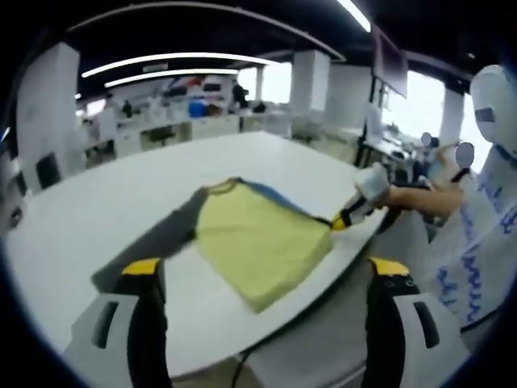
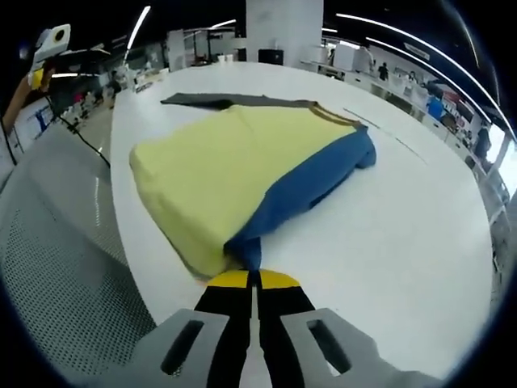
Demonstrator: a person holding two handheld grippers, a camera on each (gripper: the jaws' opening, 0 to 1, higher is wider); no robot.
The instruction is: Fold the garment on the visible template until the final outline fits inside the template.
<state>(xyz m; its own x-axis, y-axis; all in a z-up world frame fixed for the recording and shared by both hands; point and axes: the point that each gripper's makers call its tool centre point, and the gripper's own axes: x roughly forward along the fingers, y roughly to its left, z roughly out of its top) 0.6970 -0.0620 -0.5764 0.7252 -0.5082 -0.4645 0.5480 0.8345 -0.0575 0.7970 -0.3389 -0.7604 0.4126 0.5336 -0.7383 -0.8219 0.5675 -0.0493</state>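
A big open hall — dark ceiling point(image 1: 242, 20) crossed by long curved light strips point(image 1: 174, 61). White pillars point(image 1: 311, 81) stand behind a wide white table point(image 1: 97, 202). Desks point(image 1: 186, 125) fill the far end; bright windows point(image 1: 424, 101) line one side — grey patterned floor point(image 2: 56, 267) beside the table.

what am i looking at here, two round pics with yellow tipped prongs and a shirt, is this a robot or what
No robot: a person holds a hand-held gripper in each hand, and a fisheye camera rides on each, so both pictures are round.

The left gripper view looks along the left gripper, whose fingers stand wide apart, holding nothing. Across the white table the right gripper comes in from the right.

The right gripper view looks along that right gripper. Its fingers are pressed together at the blue sleeve of the garment, apparently pinching it.

The garment is a yellow shirt, partly folded, with one grey sleeve spread flat. I cannot make out a template.
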